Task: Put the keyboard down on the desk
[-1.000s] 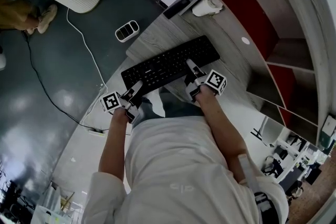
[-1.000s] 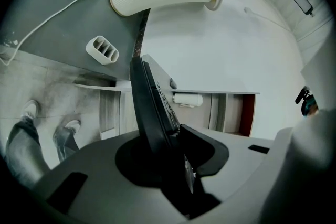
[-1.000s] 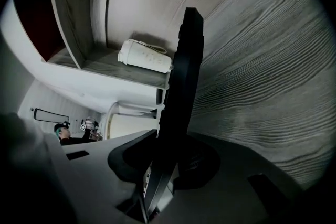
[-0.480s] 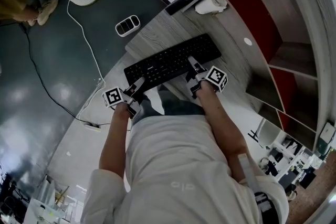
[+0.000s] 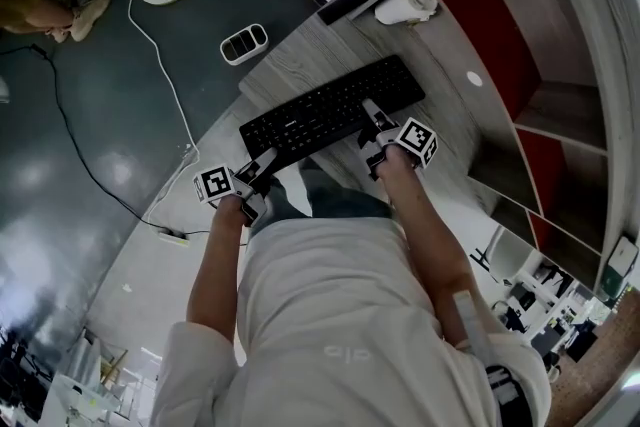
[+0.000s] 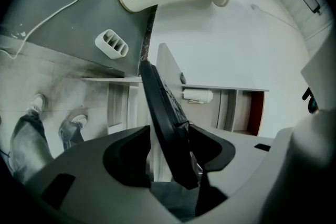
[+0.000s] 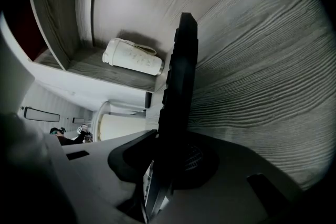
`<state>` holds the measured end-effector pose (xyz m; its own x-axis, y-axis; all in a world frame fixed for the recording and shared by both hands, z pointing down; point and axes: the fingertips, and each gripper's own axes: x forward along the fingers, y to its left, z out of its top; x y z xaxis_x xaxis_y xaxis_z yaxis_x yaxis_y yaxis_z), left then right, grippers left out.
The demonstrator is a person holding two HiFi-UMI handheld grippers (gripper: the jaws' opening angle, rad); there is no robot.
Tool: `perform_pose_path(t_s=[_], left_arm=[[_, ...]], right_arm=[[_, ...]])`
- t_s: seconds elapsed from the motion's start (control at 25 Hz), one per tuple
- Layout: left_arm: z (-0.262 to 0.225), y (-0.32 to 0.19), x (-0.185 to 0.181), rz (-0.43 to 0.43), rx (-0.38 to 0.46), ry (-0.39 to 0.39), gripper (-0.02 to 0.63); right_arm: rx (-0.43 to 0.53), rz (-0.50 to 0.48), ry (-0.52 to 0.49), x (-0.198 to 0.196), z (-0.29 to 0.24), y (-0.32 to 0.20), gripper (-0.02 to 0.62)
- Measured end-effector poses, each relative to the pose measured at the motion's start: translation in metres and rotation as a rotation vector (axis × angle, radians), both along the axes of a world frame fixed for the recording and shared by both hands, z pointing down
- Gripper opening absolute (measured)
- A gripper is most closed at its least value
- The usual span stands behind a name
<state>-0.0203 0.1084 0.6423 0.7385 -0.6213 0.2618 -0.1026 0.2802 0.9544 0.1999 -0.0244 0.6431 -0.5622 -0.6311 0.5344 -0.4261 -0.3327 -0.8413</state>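
A black keyboard (image 5: 330, 112) lies flat across the front of the grey wooden desk (image 5: 300, 65). Its near long edge is toward me. My left gripper (image 5: 262, 165) is at the keyboard's left near corner. In the left gripper view the keyboard (image 6: 160, 102) runs edge-on between the jaws of the left gripper (image 6: 176, 136). Those jaws have just been opening, and a gap shows on one side. My right gripper (image 5: 372, 123) is at the right near edge. In the right gripper view my right gripper (image 7: 173, 149) is shut on the keyboard (image 7: 181, 71).
A white roll (image 5: 405, 7) lies on the shelf at the desk's back, beside a black device (image 5: 342, 7). A small white disc (image 5: 474, 78) sits on the desktop. Red cabinet panels stand at right. On the floor at left are a white holder (image 5: 243, 43) and a cable.
Hardly anything differs in the head view. The keyboard and both grippers keep their places, and the picture has shifted slightly.
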Motion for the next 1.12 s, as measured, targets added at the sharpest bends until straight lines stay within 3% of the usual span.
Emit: perform_pose_path(t_s=[0.08, 0.36, 0.52, 0.76, 0.84, 1.0, 1.12], left_arm=[[0.000, 0.009, -0.010, -0.017, -0.014, -0.004, 0.239], [-0.004, 0.015, -0.024, -0.061, -0.014, 0.005, 0.230], [-0.009, 0.014, -0.021, -0.063, -0.002, 0.028, 0.133], [0.000, 0.019, -0.015, -0.043, -0.042, 0.030, 0.118], [0.001, 0.021, -0.013, -0.055, -0.063, 0.050, 0.112], [0.002, 0.024, -0.008, -0.054, -0.073, 0.075, 0.109], [0.003, 0.022, -0.004, -0.054, -0.069, 0.075, 0.107]], right_arm=[[0.005, -0.005, 0.006, -0.001, -0.003, -0.001, 0.107], [0.017, -0.019, 0.007, -0.001, -0.004, -0.005, 0.110], [0.016, -0.022, 0.007, -0.001, -0.001, -0.005, 0.118], [0.006, -0.010, 0.021, 0.004, 0.007, -0.006, 0.147], [-0.003, -0.019, 0.025, 0.004, 0.008, -0.007, 0.167], [-0.023, -0.058, 0.061, 0.001, 0.011, -0.006, 0.267], [-0.044, -0.078, 0.082, 0.004, 0.009, -0.005, 0.289]])
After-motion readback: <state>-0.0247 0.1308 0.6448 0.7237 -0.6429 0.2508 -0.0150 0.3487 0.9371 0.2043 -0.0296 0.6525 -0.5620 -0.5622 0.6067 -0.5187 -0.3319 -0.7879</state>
